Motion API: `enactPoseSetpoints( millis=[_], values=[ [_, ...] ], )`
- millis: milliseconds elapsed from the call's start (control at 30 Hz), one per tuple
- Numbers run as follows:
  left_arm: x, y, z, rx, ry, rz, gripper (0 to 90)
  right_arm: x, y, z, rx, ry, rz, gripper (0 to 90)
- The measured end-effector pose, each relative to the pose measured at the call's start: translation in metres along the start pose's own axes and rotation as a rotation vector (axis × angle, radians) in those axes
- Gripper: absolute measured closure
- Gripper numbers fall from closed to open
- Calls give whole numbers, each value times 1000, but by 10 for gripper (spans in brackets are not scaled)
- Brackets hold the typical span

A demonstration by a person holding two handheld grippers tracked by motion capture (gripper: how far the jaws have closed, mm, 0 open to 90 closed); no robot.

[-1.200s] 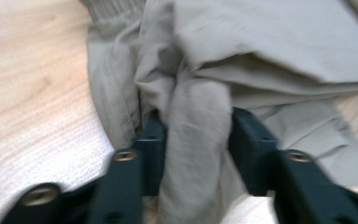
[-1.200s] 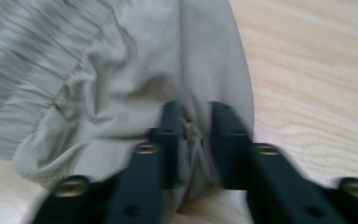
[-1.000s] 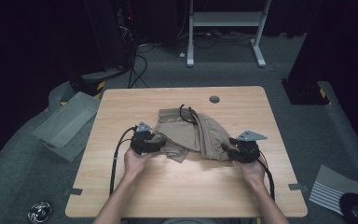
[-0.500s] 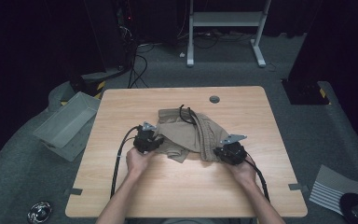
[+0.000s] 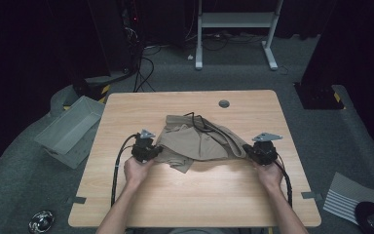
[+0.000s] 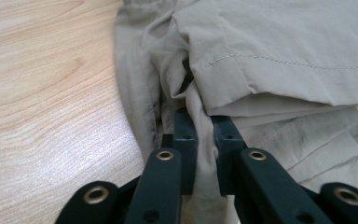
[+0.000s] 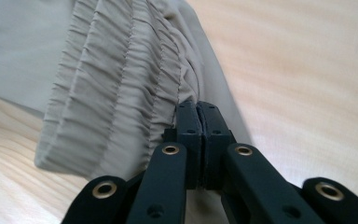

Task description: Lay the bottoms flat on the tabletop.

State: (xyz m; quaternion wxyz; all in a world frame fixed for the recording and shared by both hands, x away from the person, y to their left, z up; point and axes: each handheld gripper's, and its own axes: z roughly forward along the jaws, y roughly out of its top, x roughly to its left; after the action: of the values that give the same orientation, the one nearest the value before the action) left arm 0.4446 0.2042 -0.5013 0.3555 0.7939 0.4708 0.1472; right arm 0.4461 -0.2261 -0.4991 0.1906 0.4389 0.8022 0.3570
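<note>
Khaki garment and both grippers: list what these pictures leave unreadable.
- Khaki garment, high view: crumpled, so its folds hide the layers beneath and its full shape.
- Left gripper, left gripper view: jaws pinch a fold; the cloth covers how deep they reach.
- Right gripper, right gripper view: jaws closed at the gathered waistband; the fabric caught between them is hidden.
- Black cord, high view: too small to trace its ends.

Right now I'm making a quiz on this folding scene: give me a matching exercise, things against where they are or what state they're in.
Things:
1. left tool
2. right tool
3. grey bin
4. round hole

States or places:
A. on the floor left of the table
B. shut on the gathered waistband
C. in the tabletop, far side
D. shut on a fold of tan cloth

Pairs: 1-D, 2-B, 3-A, 4-C
</note>
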Motion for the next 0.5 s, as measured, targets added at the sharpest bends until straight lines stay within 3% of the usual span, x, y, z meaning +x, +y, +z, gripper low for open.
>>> enactPoseSetpoints(
  millis=[67,133,233,367,500],
  values=[
    [-3,1,-3,-13,-5,8,727,-1,-6,7,35,13,8,866],
    [-8,2,-7,-32,-3,24,559,3,-8,5,17,14,3,768],
    [-13,5,-16,-66,-41,20,409,9,-7,-4,-13,34,-3,624],
    [-15,6,-20,-93,-52,13,348,14,-7,-20,-37,29,-34,538],
    [-8,8,-15,-116,-72,-57,349,20,-16,-34,-41,36,-70,509]
  ],
)
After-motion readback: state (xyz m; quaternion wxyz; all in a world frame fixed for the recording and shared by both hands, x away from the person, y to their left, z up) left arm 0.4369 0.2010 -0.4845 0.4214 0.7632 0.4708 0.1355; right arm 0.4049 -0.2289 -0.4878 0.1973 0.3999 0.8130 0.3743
